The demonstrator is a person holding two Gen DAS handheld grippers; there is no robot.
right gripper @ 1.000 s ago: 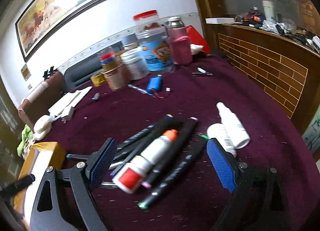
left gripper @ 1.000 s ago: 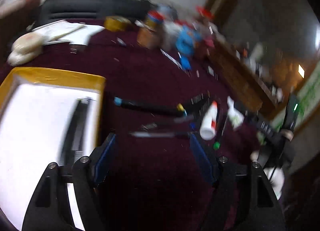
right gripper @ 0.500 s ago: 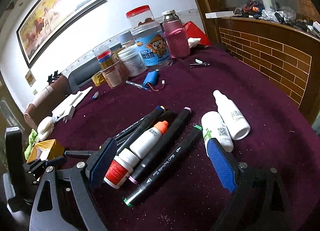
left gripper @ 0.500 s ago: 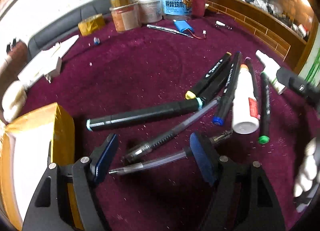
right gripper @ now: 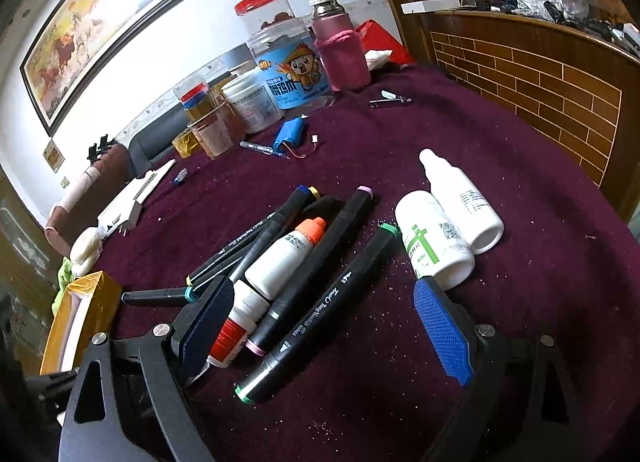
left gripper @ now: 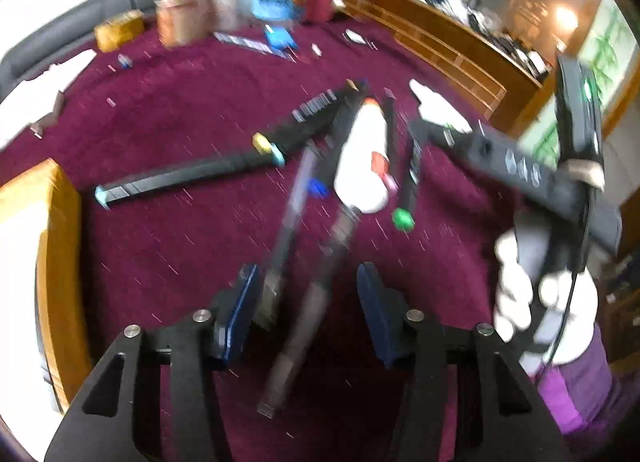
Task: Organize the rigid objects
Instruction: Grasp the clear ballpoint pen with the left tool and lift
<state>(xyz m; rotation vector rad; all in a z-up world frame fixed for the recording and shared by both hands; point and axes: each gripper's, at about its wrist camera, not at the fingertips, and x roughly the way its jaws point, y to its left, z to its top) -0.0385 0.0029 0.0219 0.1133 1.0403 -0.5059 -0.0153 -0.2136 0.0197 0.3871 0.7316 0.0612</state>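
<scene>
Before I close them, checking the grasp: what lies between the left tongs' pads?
Left wrist view: two blurred pens lie between the open left tongs.

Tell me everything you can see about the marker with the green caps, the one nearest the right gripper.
The green-capped marker is a long black barrel, plastic by the look, with a green cap at each end and white printed lettering along its side. It lies flat on the maroon tablecloth, slanting from near left to far right. It sits at the right edge of the marker pile, beside the pink-capped marker, apparently against it low down. The right gripper brackets it with open jaws, not touching it.
</scene>
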